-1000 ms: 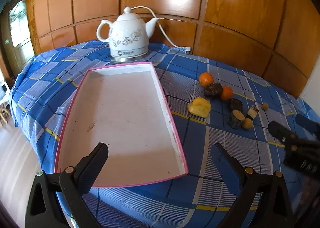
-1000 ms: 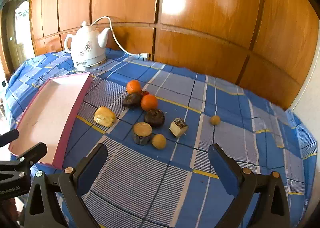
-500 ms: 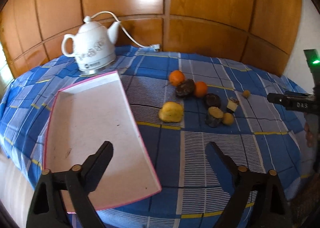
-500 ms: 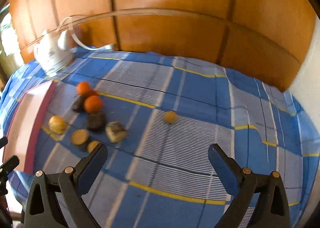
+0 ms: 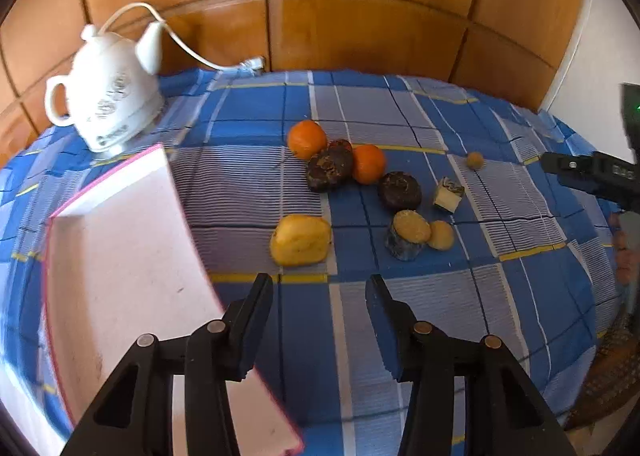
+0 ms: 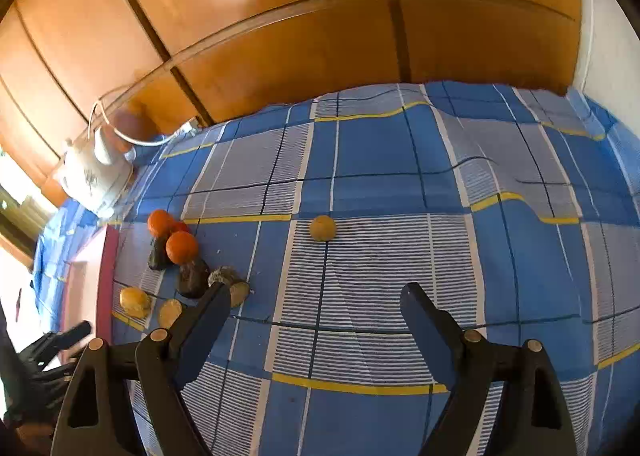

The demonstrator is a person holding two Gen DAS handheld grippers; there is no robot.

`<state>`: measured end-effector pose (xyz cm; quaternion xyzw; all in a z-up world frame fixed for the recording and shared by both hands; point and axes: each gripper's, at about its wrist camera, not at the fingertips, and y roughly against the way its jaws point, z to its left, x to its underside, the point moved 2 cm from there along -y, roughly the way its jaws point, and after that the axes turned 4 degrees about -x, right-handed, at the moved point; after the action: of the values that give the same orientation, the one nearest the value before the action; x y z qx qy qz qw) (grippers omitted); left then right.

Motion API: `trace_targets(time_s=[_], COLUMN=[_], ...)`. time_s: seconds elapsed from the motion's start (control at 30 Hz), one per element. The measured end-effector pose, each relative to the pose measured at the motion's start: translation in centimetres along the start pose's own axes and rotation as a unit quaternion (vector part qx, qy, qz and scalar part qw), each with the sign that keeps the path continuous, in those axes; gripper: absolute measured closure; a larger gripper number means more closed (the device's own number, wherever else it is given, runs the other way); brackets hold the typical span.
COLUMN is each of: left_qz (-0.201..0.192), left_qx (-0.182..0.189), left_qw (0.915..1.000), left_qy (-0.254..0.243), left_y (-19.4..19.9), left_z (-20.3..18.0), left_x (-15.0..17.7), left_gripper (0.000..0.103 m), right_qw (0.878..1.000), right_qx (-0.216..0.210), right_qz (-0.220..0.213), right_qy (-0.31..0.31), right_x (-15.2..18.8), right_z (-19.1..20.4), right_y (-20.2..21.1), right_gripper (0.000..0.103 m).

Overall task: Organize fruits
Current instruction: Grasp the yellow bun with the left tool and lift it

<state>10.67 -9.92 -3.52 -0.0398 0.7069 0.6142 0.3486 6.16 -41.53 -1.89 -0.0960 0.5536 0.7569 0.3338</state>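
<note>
So in the last second both tools have swung around: the left tool (image 5: 318,296) used to look straight down the pink-rimmed tray (image 5: 116,256), now the tray sits off to its left and the yellow fruit (image 5: 301,240) is right ahead, just past the fingertips. Its jaws have also narrowed a good bit from before, but they're still apart and holding nothing. The right tool (image 6: 316,304) has turned away from the pile and now lines up with the lone small yellow fruit (image 6: 322,227) sitting by itself on the blue checked surface (image 6: 400,160), well apart from the rest; jaws wide open, empty. The oranges (image 5: 307,139), the dark fruits (image 5: 329,170) and the cut pieces are all still on the cloth beside the tray, nothing inside it yet. My guess is each tool has now picked its first target, so sorting is only about to start. White kettle (image 5: 106,108) hasn't budged.
</note>
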Motion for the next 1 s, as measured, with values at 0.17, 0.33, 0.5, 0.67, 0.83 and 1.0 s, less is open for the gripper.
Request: trace_targets(time_s=[0.17,0.33,0.5,0.67,0.83,1.0], left_qz=[0.019,0.05,0.039,-0.002,-0.038,-0.057], left_qx=[-0.012,-0.034,-0.051,-0.022,0.012,0.024], left_qw=[0.9997,0.998,0.9975,0.9997,0.9986,0.9972], left_qy=[-0.009,-0.021,-0.028,0.007,0.036,0.042], left_y=[-2.9,-6.2,-6.8,-4.6,-1.6,1.1], left_z=[-0.6,-0.7,-0.2,-0.1,-0.7,-0.4], left_x=[-2.0,-2.9,-2.6,-1.6,-0.5,1.1], left_gripper=[0.047,0.046,0.058,0.059,0.059,0.059], right_qw=[1.0,0.999,0.999,0.996,0.995,0.995], right_qx=[-0.016,-0.021,-0.014,-0.012,-0.01,-0.001], right_qz=[0.014,0.022,0.01,0.018,0.048,0.08], right_qy=[-0.023,-0.019,-0.038,-0.091,-0.091,-0.061], right_x=[0.1,0.1,-0.1,-0.1,0.8,1.2], right_z=[-0.5,-0.1,-1.0,-3.1,-3.1,-1.4], right_y=[-0.3,-0.7,-0.5,-0.8,-2.2,-3.9], right_gripper=[0.015,0.015,0.032,0.048,0.048,0.048])
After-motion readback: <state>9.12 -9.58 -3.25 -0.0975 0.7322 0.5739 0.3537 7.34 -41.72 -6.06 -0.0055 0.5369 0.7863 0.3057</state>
